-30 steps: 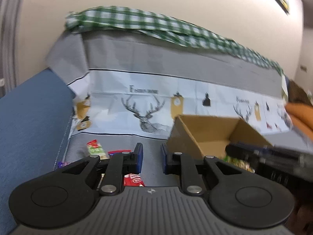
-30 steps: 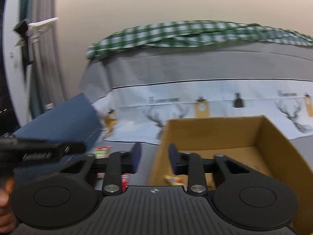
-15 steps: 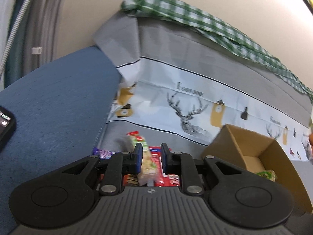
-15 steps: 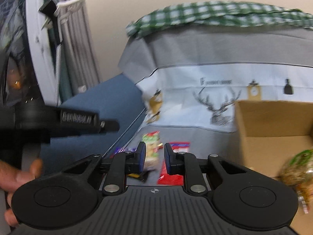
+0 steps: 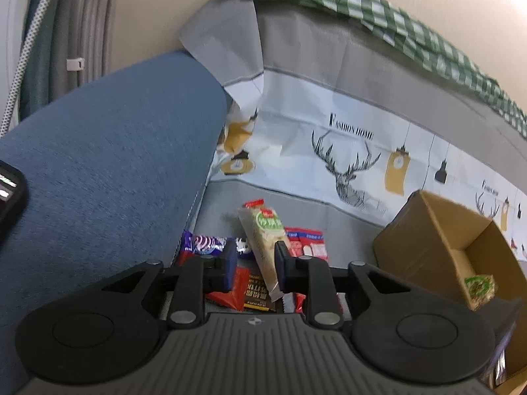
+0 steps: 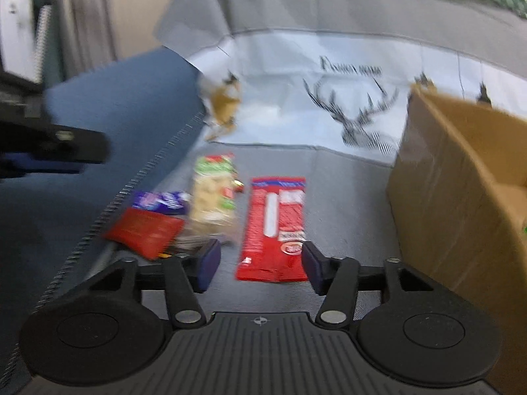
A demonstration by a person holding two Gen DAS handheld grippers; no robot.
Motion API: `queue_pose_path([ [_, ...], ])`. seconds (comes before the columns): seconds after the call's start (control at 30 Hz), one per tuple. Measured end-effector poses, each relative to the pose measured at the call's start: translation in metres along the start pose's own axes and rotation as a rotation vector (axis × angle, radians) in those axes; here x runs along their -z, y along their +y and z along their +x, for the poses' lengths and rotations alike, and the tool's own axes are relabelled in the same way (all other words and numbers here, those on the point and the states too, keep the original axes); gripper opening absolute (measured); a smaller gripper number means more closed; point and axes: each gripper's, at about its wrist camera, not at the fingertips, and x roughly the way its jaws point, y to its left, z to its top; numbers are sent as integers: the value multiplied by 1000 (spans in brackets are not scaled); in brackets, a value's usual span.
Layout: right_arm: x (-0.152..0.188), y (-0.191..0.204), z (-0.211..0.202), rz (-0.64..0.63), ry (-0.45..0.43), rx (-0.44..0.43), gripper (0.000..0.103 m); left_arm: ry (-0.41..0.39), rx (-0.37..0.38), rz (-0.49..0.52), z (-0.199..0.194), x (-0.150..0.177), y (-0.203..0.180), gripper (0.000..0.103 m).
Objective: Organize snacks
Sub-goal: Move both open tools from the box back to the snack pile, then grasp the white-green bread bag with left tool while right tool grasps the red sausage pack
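The left hand-held gripper (image 5: 253, 266) is opening, with the cracker pack (image 5: 263, 237) between its jaws, untouched. The right hand-held gripper (image 6: 258, 261) is opening above the red pack (image 6: 275, 227) on the sofa (image 6: 346, 197), beside the box (image 6: 461, 177).

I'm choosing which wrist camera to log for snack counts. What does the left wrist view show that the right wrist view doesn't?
Only the left wrist view: a green-labelled snack inside the cardboard box, a phone edge on the blue armrest, and the left gripper, jaws opening around the cracker pack.

Only the right wrist view: the right gripper, jaws opening over the whole red packet.

Both: box, cracker pack, purple wrapper, deer-print cover.
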Motion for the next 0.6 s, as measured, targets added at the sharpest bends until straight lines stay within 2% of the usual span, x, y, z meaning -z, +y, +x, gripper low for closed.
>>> queue_pose_path([
  [0.07,1,1,14,-4,28,19,66,29,13,-9,9,1,1,32],
  [0.13,5,3,24,-30,14,1,70,48,20,-23,18,0,0,35],
  [0.23,7,8,38,-74,40,5,72,69,39,-35,34,-3,-3,51],
  [0.33,6,8,42,-89,24,-1,73,87,44,-39,56,-8,-7,67],
  [0.37,4,8,43,-90,26,-8,71,98,43,-42,64,-10,-9,73],
  [0.4,4,7,43,-86,25,-16,64,111,43,-46,72,-11,-10,75],
  [0.6,3,0,38,-74,21,-31,53,170,11,-34,110,-15,-20,77],
])
